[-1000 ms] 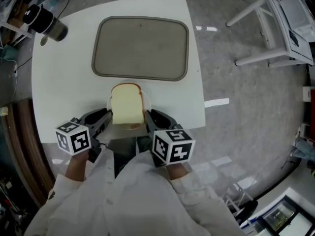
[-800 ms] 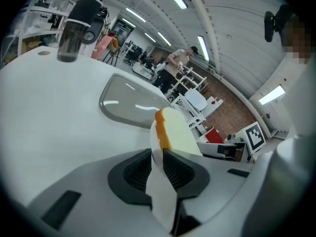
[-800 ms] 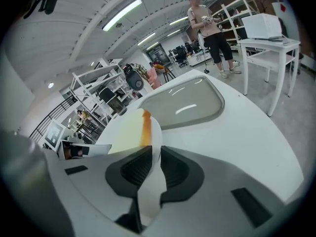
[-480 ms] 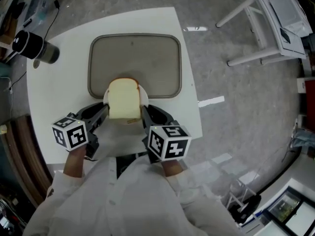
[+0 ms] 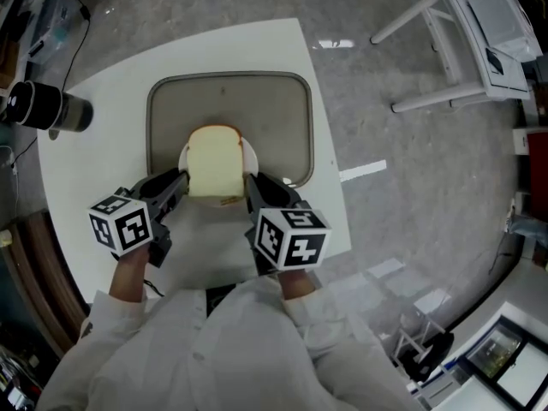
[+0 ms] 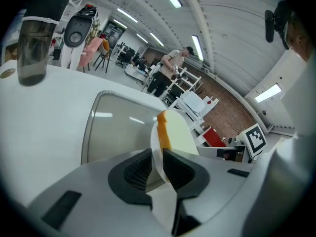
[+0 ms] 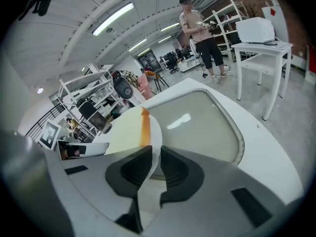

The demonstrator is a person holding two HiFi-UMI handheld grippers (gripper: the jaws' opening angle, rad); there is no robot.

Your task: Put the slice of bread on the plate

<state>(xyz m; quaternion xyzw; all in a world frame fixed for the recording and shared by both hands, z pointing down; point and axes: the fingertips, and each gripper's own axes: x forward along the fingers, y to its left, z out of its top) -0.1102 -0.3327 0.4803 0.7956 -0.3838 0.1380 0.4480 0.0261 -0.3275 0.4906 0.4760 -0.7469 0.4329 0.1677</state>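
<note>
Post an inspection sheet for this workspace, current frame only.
Surface: white table, rounded corners.
Job's things: slice of bread lies on the white plate; the plate overlaps the near edge of the grey tray.
Clutter: dark tumbler at the table's left edge.
Grippers: left gripper and right gripper each shut on the plate's rim, on opposite sides.
Cables: black cable on the floor, far left.
Surroundings: grey floor, white stand on the right, person standing in the background.

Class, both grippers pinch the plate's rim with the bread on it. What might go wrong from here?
1. The left gripper and right gripper hold only the thin rim of the plate; it may slip free.
2. If one side dips, the loose bread could slide onto the tray.
</note>
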